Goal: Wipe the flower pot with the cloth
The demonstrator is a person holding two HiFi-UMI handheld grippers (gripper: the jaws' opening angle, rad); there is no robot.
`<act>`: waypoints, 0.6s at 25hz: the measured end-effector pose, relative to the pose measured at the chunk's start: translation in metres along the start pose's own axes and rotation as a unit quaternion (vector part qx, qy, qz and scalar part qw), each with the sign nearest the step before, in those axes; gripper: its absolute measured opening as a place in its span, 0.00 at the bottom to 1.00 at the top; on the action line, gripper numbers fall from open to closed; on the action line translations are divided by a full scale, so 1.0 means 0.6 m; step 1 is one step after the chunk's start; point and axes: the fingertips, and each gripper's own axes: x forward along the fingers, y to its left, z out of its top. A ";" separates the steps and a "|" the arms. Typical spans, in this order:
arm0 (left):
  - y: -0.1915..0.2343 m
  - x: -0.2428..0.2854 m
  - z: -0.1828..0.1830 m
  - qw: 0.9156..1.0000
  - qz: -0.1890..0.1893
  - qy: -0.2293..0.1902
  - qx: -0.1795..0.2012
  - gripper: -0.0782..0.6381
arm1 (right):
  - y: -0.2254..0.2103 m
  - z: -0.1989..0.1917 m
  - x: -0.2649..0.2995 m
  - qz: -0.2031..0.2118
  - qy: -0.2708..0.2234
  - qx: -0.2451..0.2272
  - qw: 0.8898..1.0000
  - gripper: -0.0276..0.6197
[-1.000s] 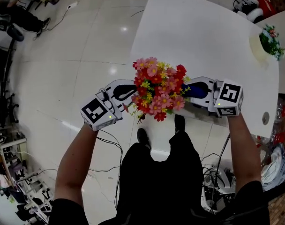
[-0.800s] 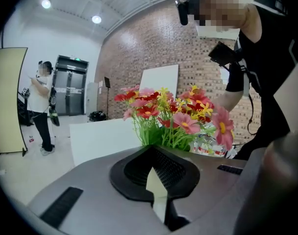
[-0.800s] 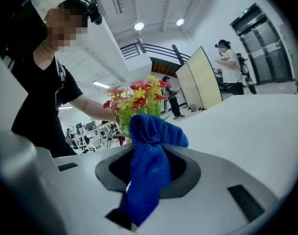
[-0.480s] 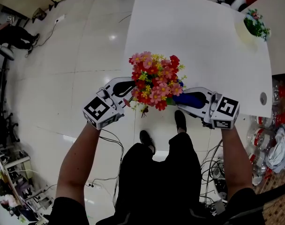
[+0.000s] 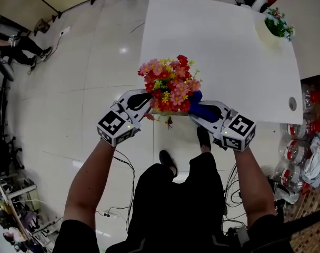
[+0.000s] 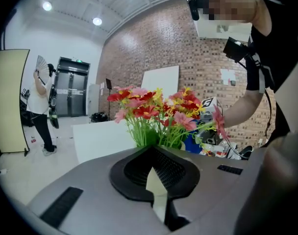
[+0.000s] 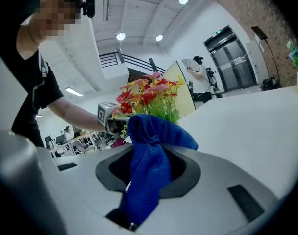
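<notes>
Left gripper (image 5: 143,100) clamped on the rim of the flower pot (image 6: 156,181), at the near edge of the table (image 5: 223,46) under the flowers (image 5: 169,83). Right gripper (image 5: 203,109) pinched the cloth (image 7: 148,166) beside the pot, contact unconfirmed. Judgement: hold the pot steady and sweep below the blooms. Table edge close, open floor (image 5: 97,62) to the left.

Nothing can be read. The cubes (image 5: 116,126) on the left tool (image 5: 144,100) and right tool (image 5: 200,109) bear only black-and-white square patterns, no letters.
</notes>
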 end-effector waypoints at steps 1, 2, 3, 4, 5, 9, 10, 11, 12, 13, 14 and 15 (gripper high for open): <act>0.000 0.002 0.000 1.000 0.003 -0.001 0.000 0.11 | -0.009 0.005 0.001 -0.008 -0.001 0.000 1.000 0.20; 0.000 0.004 0.001 1.000 0.005 -0.003 -0.001 0.11 | -0.018 0.009 0.001 -0.014 -0.004 0.003 1.000 0.20; 0.000 0.005 0.001 1.000 0.007 -0.006 -0.003 0.11 | -0.024 0.013 -0.002 -0.020 -0.009 0.009 1.000 0.20; 0.000 0.005 0.000 1.000 0.008 -0.008 -0.006 0.11 | -0.029 0.016 -0.006 -0.026 -0.016 0.019 0.999 0.20; 0.002 0.003 0.000 1.000 0.008 -0.011 -0.010 0.11 | -0.032 0.020 -0.013 -0.035 -0.025 0.030 0.999 0.20; 0.007 -0.013 0.000 0.998 -0.011 -0.032 -0.050 0.11 | -0.027 0.039 -0.039 -0.067 -0.049 0.047 0.995 0.20; 0.007 -0.019 -0.001 0.997 -0.015 -0.037 -0.061 0.11 | -0.022 0.045 -0.045 -0.073 -0.053 0.046 0.995 0.20; 0.009 -0.027 -0.004 0.996 -0.014 -0.040 -0.073 0.11 | -0.017 0.052 -0.053 -0.078 -0.059 0.047 0.994 0.20; 0.011 -0.037 -0.006 0.996 -0.009 -0.043 -0.084 0.11 | -0.010 0.060 -0.063 -0.084 -0.068 0.049 0.993 0.20; 0.014 -0.049 -0.007 0.995 -0.003 -0.048 -0.092 0.11 | -0.003 0.070 -0.074 -0.092 -0.078 0.050 0.991 0.20; 0.016 -0.064 -0.004 0.994 0.004 -0.056 -0.098 0.11 | 0.005 0.083 -0.088 -0.101 -0.088 0.050 0.990 0.20; 0.019 -0.080 0.003 0.992 0.010 -0.066 -0.102 0.11 | 0.014 0.098 -0.101 -0.110 -0.100 0.049 0.988 0.20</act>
